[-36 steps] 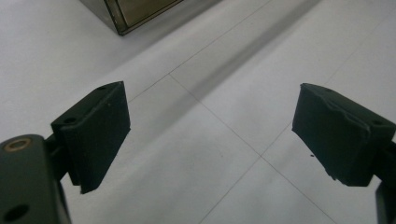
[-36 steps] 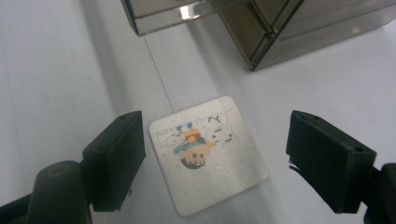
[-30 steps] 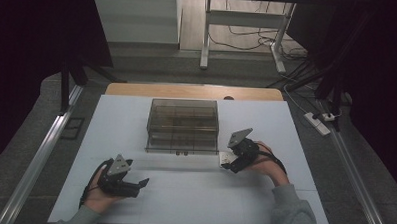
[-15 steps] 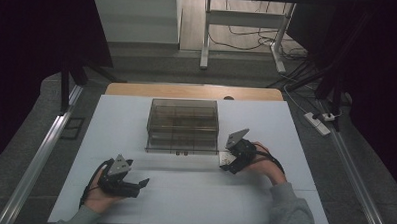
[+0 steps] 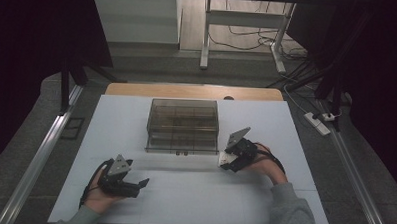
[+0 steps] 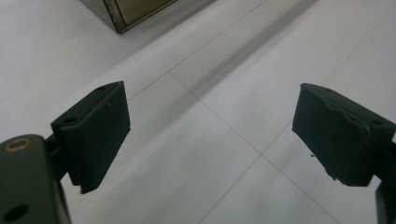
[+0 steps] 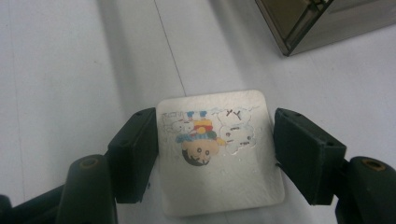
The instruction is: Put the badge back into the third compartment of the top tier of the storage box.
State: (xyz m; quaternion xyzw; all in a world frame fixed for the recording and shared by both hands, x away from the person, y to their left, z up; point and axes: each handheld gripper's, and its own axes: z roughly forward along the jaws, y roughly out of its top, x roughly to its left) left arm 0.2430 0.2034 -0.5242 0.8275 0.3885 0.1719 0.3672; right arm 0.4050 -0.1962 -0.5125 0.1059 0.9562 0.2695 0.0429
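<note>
Now right claw [image 7: 215, 154] narrowly open, straddling cartoon card [image 7: 219, 154]; left claw [image 6: 210, 135] wide, empty.

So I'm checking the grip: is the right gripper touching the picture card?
Partly: in the right gripper view one jaw meets the card's edge; a gap remains at the other.

power strip [image 5: 318, 117] on floor [image 5: 238, 71]
</note>
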